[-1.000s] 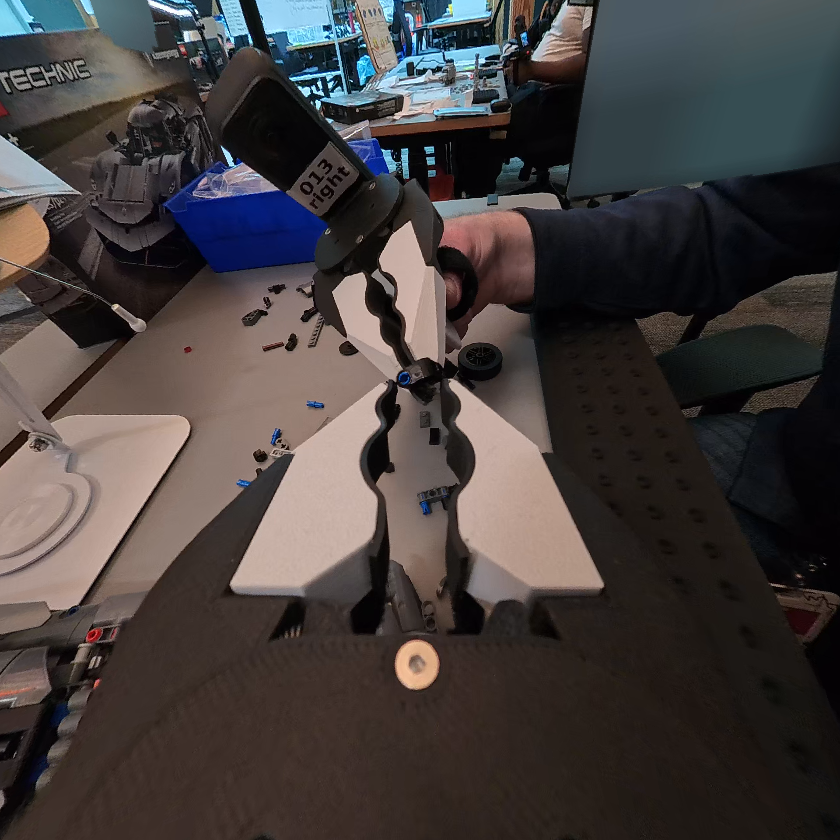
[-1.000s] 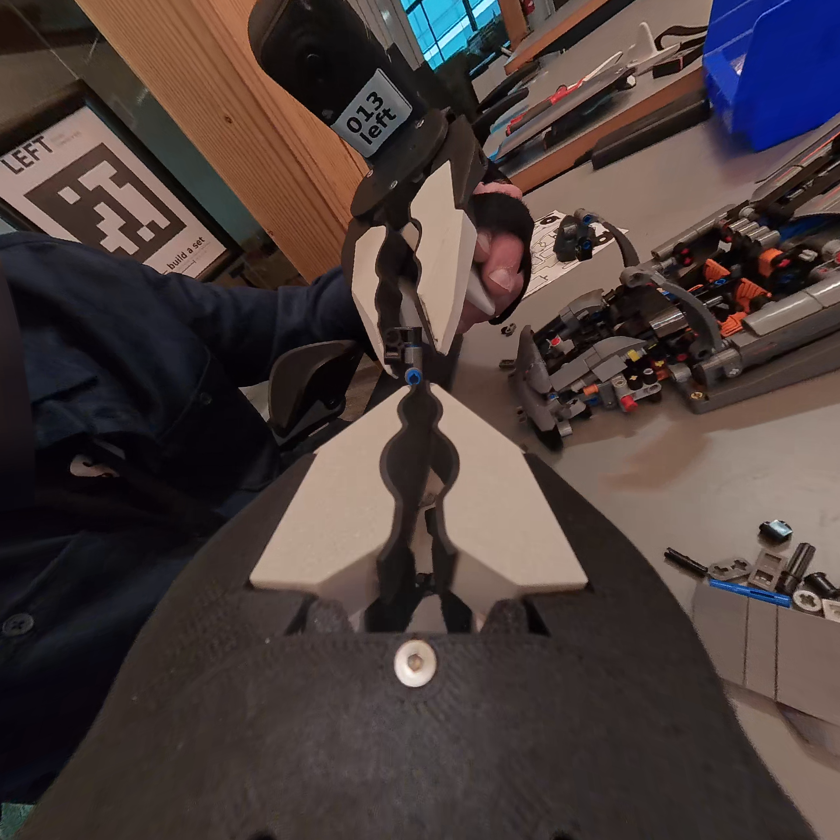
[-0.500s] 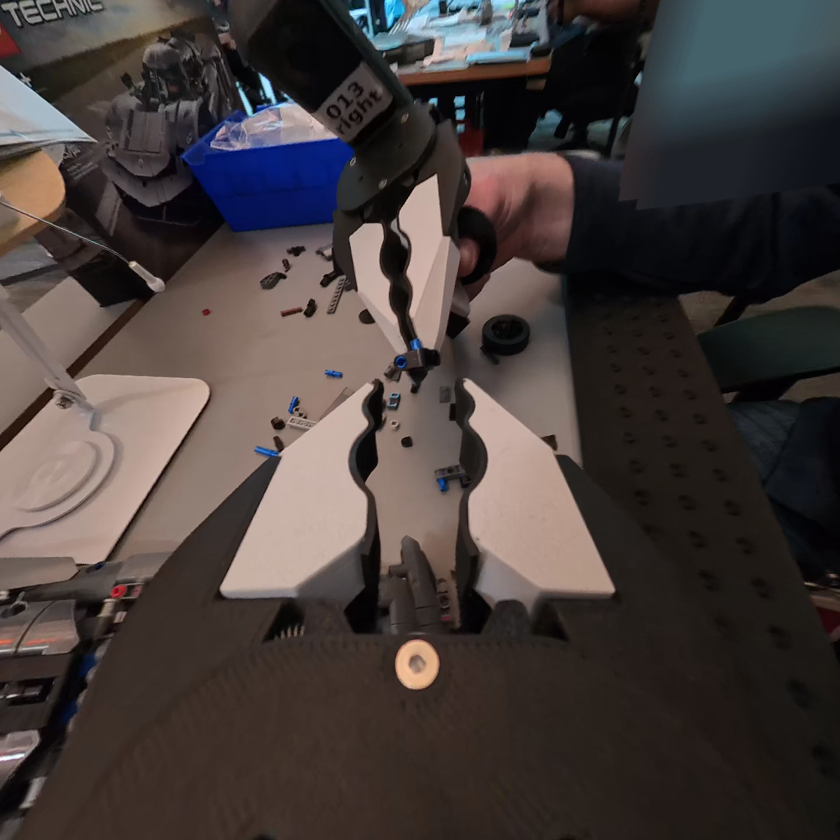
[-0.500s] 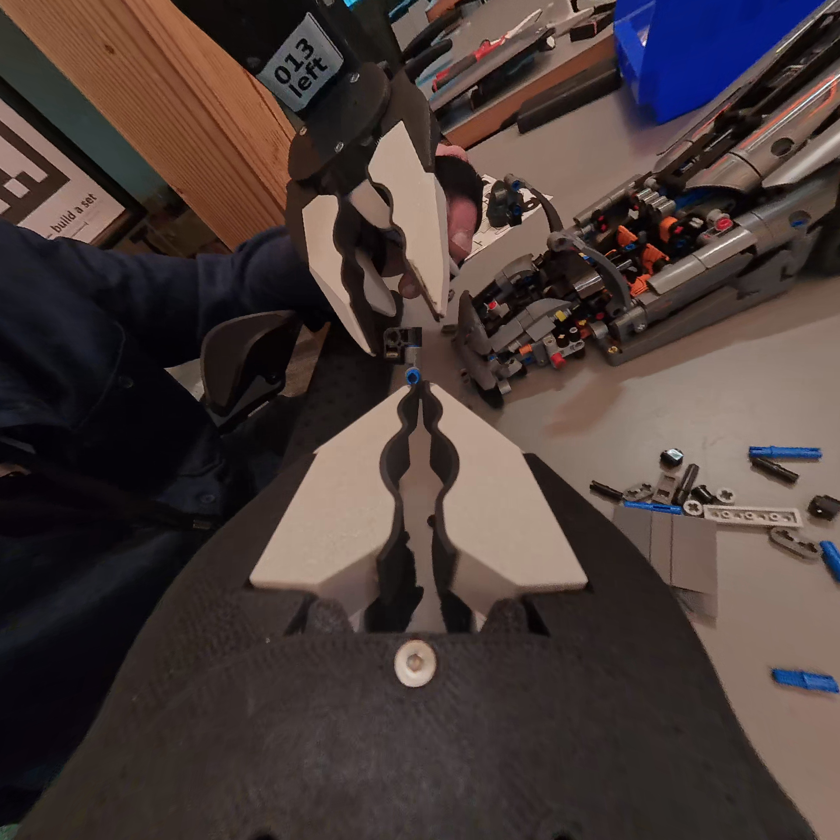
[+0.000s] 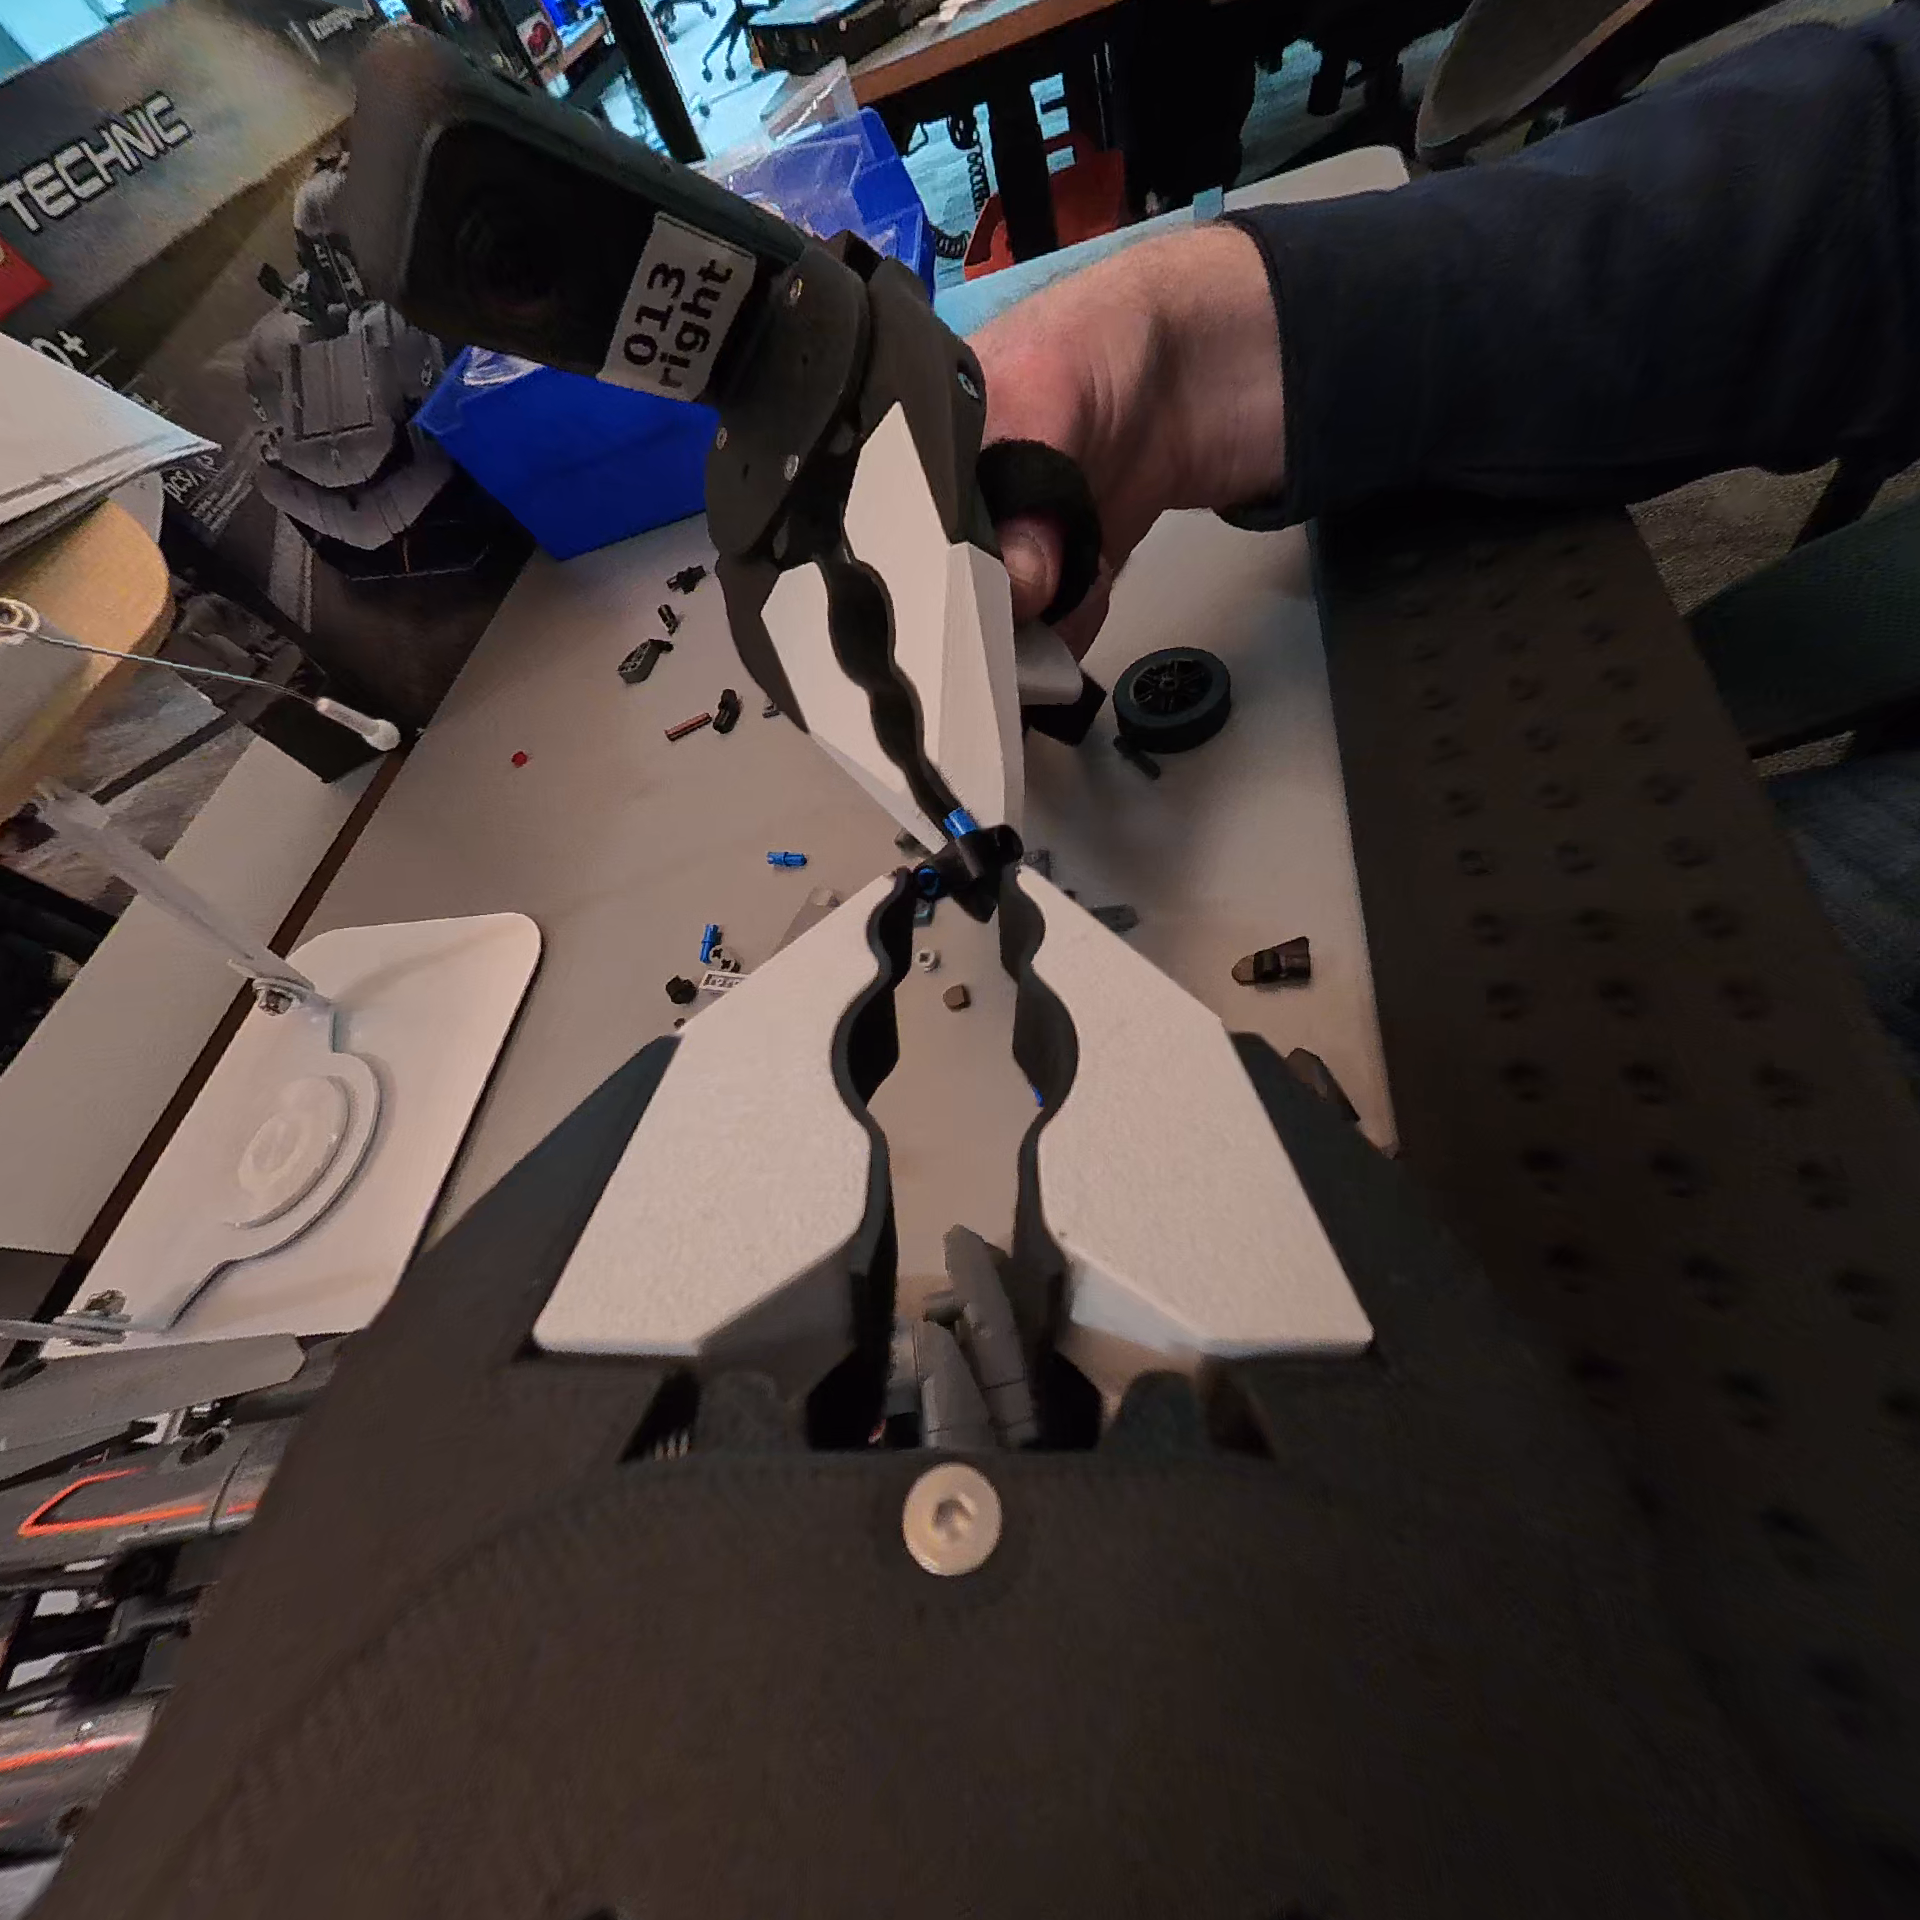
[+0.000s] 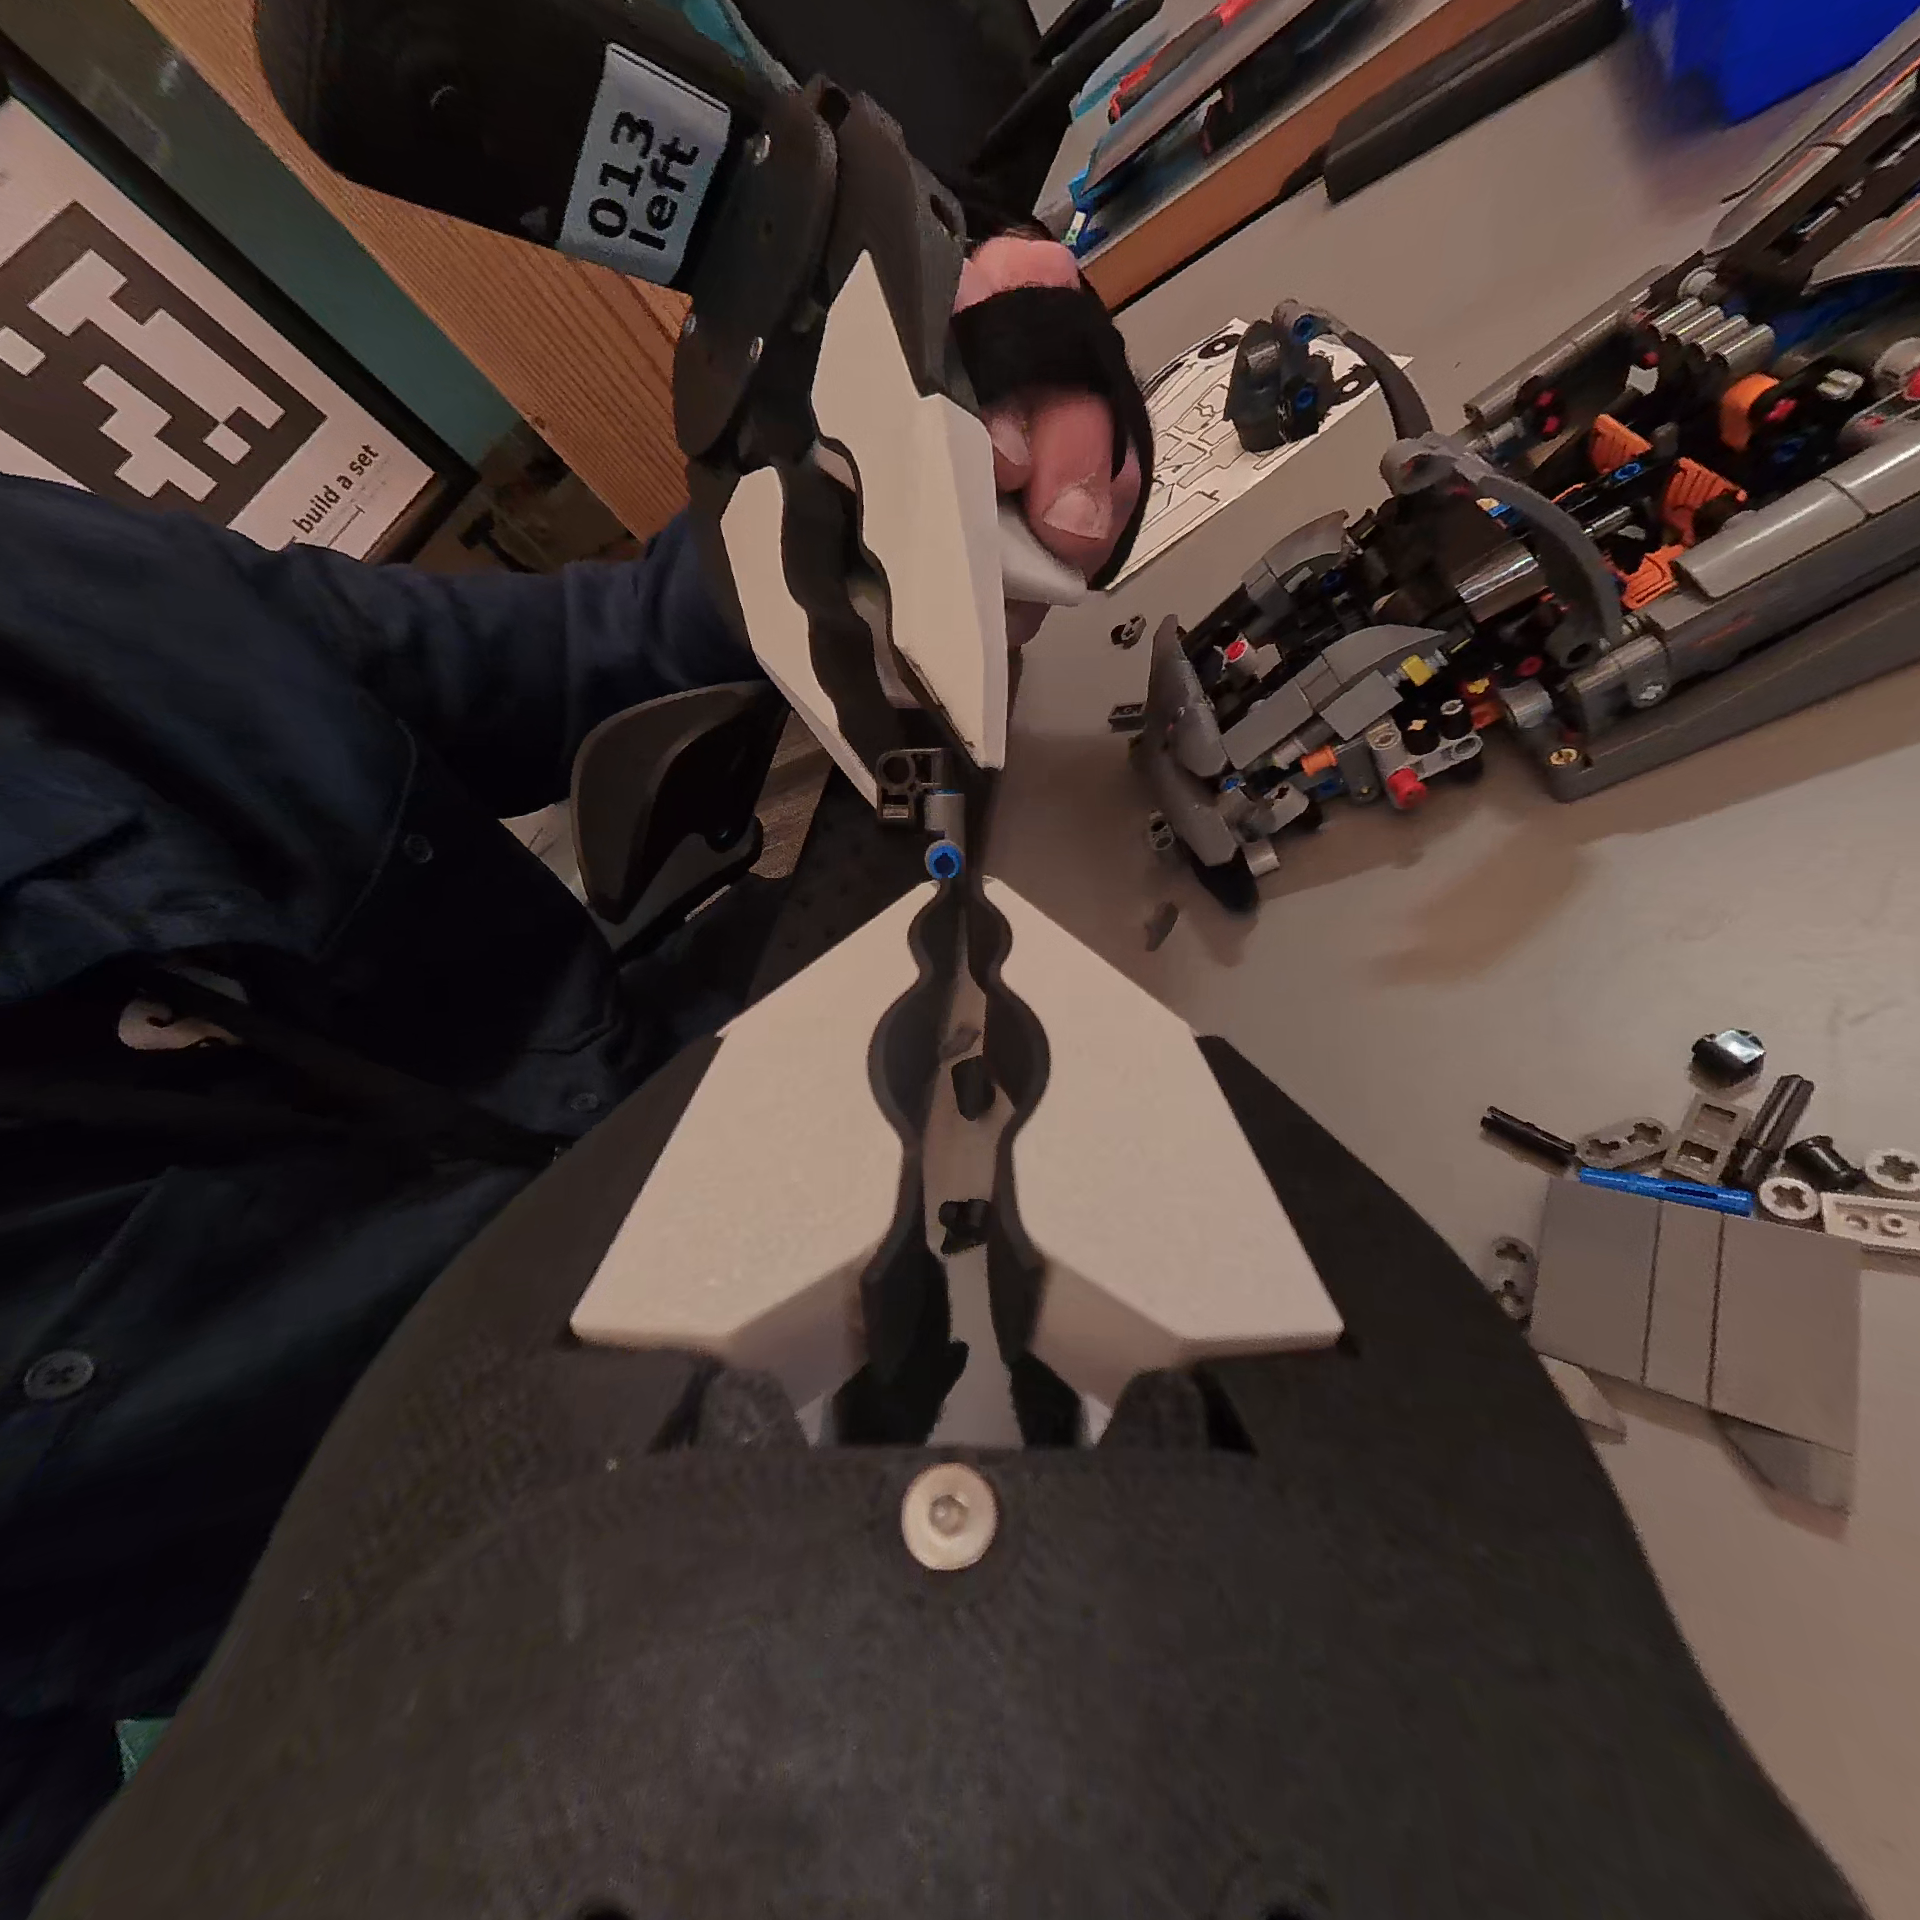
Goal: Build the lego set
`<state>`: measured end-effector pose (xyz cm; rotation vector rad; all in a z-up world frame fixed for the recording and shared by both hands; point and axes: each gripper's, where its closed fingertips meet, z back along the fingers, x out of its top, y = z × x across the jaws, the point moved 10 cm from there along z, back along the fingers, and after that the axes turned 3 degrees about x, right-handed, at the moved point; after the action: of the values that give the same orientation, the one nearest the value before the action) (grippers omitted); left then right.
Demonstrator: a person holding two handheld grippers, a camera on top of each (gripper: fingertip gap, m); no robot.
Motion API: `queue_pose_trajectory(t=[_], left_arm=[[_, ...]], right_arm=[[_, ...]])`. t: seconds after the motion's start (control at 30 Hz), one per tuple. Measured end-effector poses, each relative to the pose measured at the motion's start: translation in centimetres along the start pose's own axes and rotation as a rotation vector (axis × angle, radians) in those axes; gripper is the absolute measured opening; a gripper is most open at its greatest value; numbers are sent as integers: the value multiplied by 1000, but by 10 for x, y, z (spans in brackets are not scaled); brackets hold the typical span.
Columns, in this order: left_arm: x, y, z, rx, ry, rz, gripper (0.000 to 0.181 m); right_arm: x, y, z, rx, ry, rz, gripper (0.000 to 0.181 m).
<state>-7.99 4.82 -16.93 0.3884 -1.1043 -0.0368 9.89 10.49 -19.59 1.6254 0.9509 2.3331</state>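
— Where is the piece being worked on?

— In the air above the counter [image 5: 582, 810], between the two tools. It is a small black connector [image 6: 909, 781] with a blue pin [image 6: 942, 860] sticking out of it.

— Who has hold of what?

— The left gripper [image 5: 953, 883] has its jaws drawn in around the black connector, pinching it at the very tips, with a gap left farther back. The right gripper [image 6: 945, 888] has its jaws pressed almost together on the blue pin. The two tools meet tip to tip, the right one angled down from above in the left wrist view.

— And the hands?

— A hand [image 5: 1132, 416] in a dark sleeve grips the right tool, one finger through a black loop.

— What lies around them?

— Loose small pieces [image 5: 717, 945] are scattered on the counter under the tips, and a black wheel [image 5: 1172, 698] lies just beside the right tool. Farther back stand a blue bin [image 5: 582, 457] and the set's box [image 5: 156, 208]. A white stand base [image 5: 312, 1091] sits to the left.

— And the model itself?

— The half-built grey car [image 6: 1455, 644] lies on the counter, well apart from the tips, with a printed sheet [image 6: 1226, 447] behind it and some grey flat plates [image 6: 1704, 1299] nearer the camera
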Motion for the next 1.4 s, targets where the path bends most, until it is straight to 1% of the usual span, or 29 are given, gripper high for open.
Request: queue_pose_trajectory(t=[0.2,0.27,0.4,0.63,0.73,0.93,1.07,1.23,1.4], left_arm=[[-4,5,0,-18,-22,70,12],[-3,8,2,30,-28,67,12],[2,6,5,84,-18,-4,15],[7,-8,-3,138,95,-209,12],[5,-11,-6,140,132,-238,14],[0,-5,-5,135,143,-168,8],[-2,-4,-6,117,159,-150,9],[-4,-3,-7,120,164,-132,9],[-7,3,-8,108,140,-32,7]], right_arm=[[1,-2,-1,-8,-14,-5,0],[2,-2,2,-19,-29,-3,0],[3,0,4,-33,-29,8,0],[0,-2,2,-43,8,-22,0],[-2,-4,1,-52,25,-35,0],[-1,-6,5,-60,-1,-46,0],[-1,-6,6,-72,6,-41,0],[0,-7,9,-72,-24,-55,0],[3,-6,13,-78,-80,-56,2]])
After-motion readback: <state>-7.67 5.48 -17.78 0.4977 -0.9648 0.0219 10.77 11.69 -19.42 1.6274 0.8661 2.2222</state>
